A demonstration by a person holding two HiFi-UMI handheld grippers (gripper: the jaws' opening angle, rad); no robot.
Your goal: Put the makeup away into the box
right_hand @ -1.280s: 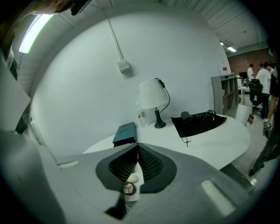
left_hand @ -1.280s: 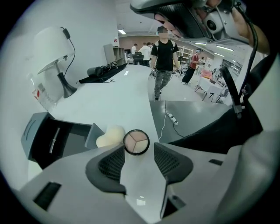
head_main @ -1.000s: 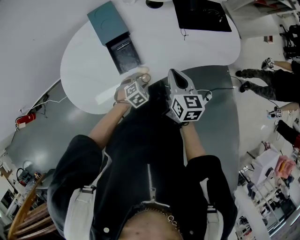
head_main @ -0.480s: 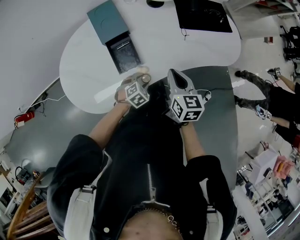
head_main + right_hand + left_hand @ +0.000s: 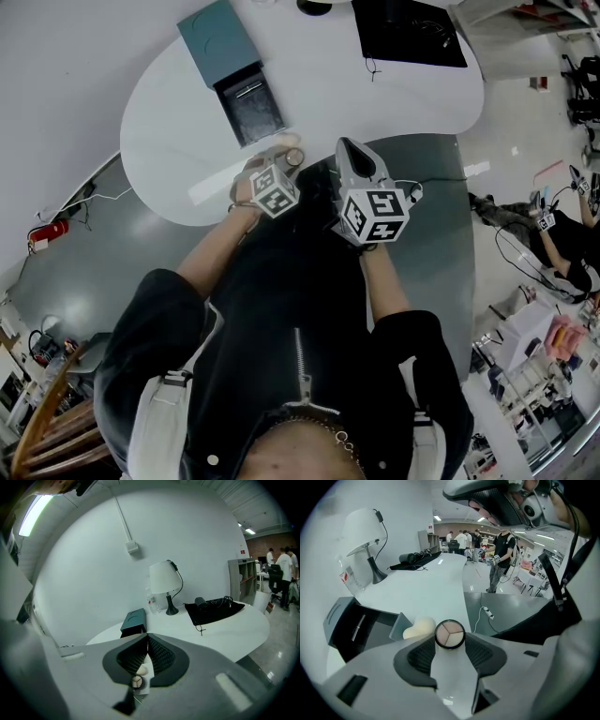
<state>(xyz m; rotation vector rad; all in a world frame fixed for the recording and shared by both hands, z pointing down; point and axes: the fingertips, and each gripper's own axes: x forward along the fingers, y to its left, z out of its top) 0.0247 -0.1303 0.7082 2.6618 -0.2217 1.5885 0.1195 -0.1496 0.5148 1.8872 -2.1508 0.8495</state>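
Note:
On the white table, a round compact with three pale shades lies flat beside a beige sponge. My left gripper is open, its fingertips standing at either side of the compact, which I cannot see them pressing. In the head view the compact and sponge sit just past the left gripper. The dark open box with its teal lid lies beyond, a thin dark stick inside it. My right gripper is shut and empty, hovering off the table edge.
A white lamp and a plastic bottle stand at the table's far side. Next to them is a black cloth with cables. Grey floor lies below the table's curved edge. People stand far off in the room.
Neither gripper has moved. Only a person at the right edge of the head view has shifted away.

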